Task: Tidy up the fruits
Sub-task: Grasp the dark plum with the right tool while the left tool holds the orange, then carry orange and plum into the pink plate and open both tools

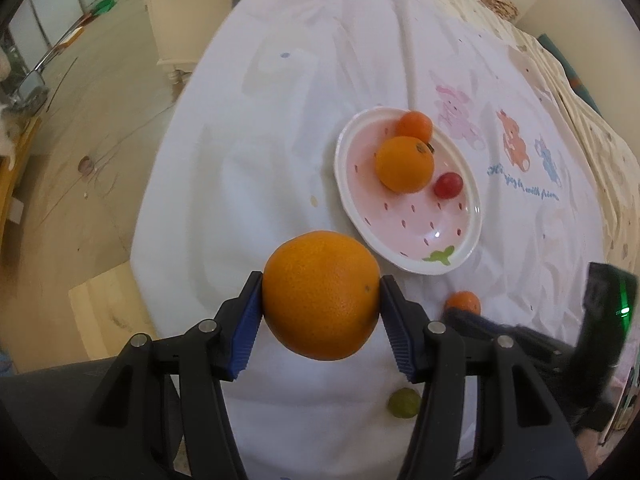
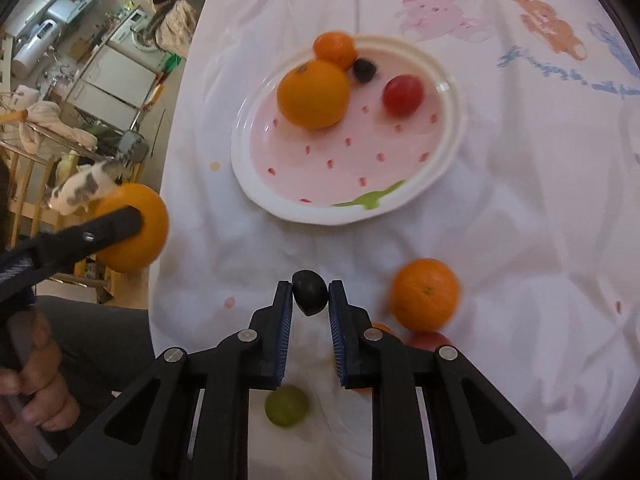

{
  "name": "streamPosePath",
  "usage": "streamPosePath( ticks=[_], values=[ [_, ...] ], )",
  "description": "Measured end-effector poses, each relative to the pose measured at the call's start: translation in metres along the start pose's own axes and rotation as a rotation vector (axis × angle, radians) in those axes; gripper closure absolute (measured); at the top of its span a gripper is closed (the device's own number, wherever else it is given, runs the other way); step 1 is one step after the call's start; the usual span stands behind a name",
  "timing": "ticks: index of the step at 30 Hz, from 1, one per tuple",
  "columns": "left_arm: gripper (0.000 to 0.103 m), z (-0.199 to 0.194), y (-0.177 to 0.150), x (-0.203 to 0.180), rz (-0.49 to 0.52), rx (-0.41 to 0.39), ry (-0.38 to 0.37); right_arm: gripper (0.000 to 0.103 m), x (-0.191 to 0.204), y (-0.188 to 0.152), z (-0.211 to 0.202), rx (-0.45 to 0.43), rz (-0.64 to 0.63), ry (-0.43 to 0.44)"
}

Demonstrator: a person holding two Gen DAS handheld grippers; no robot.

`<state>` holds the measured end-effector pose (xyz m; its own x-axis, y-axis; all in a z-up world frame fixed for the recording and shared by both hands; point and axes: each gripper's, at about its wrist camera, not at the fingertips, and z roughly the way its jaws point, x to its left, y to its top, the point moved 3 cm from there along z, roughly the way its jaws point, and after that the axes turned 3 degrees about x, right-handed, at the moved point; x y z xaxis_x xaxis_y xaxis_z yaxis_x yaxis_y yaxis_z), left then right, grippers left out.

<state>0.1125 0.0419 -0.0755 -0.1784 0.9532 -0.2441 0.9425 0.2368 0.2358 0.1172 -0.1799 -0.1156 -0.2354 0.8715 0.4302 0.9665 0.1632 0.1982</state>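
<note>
1. Left wrist view: blue pads of the left gripper (image 1: 321,294) clamp a big orange (image 1: 321,294), held above the white cloth just short of the pink plate (image 1: 404,258). Keep that squeeze steady and carry it over the rim before lowering.
2. Right wrist view: the right gripper (image 2: 309,294) has its jaws clenched on a dark grape (image 2: 309,291). Squeeze gently; I judge it bruises easily. Set it beside the red tomato (image 2: 403,95), away from the plate's 2 oranges.

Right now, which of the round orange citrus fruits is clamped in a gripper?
The largest orange, held off the plate between the left gripper pads; the others lie loose.
</note>
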Motion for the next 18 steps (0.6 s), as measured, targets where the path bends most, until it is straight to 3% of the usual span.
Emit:
streamPosePath(
  ticks=[7, 18],
  values=[
    [0.05, 0.0, -0.003, -0.014, 0.06, -0.009, 0.009, 0.084, -0.022, -0.003, -0.037, -0.079, 0.033, 0.022],
    [0.05, 0.004, 0.002, -0.031, 0.094, -0.011, 0.026, 0.084, -0.037, 0.031, -0.069, -0.203, 0.061, 0.066]
  ],
)
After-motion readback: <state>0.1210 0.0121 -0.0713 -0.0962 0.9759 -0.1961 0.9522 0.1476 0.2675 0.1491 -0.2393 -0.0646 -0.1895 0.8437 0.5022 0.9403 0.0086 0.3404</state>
